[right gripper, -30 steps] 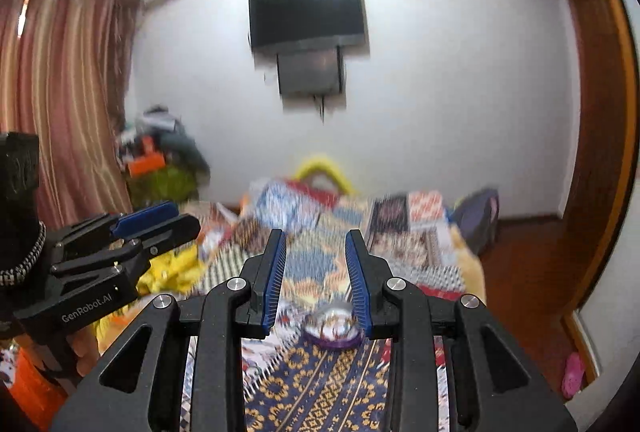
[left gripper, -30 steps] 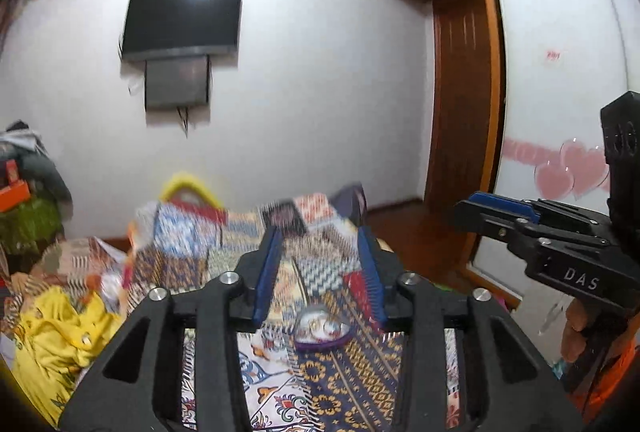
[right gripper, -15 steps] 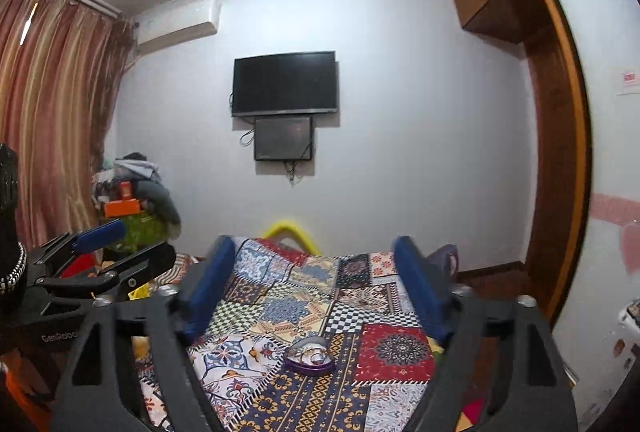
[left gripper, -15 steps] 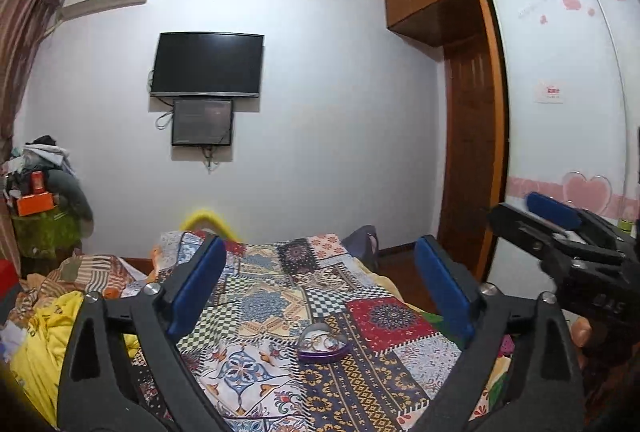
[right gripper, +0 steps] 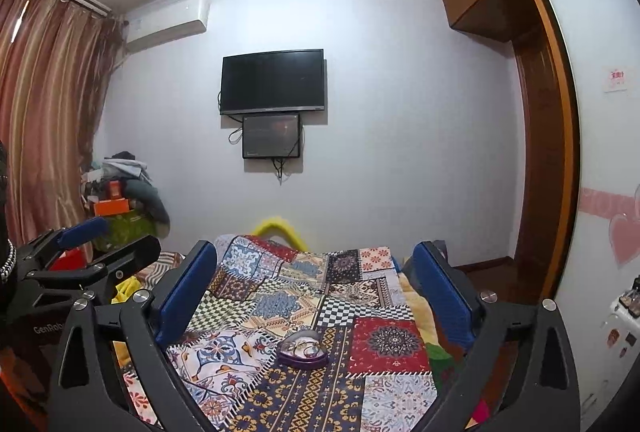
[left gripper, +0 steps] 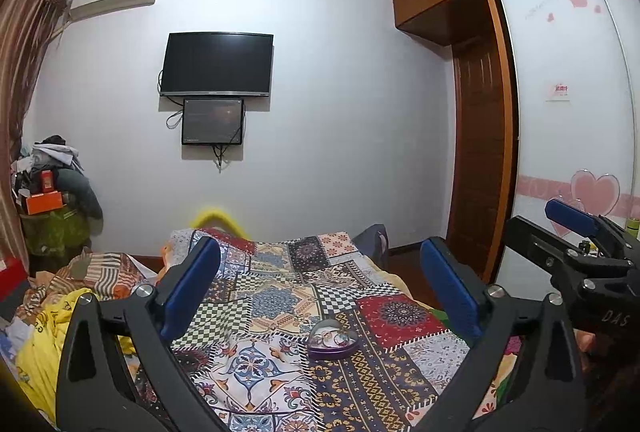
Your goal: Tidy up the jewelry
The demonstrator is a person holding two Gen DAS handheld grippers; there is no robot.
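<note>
A small purple heart-shaped jewelry box (left gripper: pixel 331 340) with a clear lid lies on the patchwork bedspread (left gripper: pixel 280 296); pieces of jewelry show through the lid. It also shows in the right wrist view (right gripper: pixel 303 349). My left gripper (left gripper: pixel 320 292) is open wide and empty, held above and short of the box. My right gripper (right gripper: pixel 315 290) is open wide and empty too, also short of the box. The right gripper shows at the right edge of the left wrist view (left gripper: pixel 576 244); the left gripper shows at the left of the right wrist view (right gripper: pixel 84 252).
The bed carries yellow and striped clothes (left gripper: pixel 48 316) on its left side. A pile of clothes and boxes (left gripper: pixel 48 200) stands by the curtain. A TV (left gripper: pixel 218 64) hangs on the far wall. A wardrobe with heart stickers (left gripper: pixel 580 152) stands at the right.
Both grippers have opened from nearly shut to wide open. Both have risen and tilted up, so more of the wall and ceiling shows and the box sits lower between the fingers.
</note>
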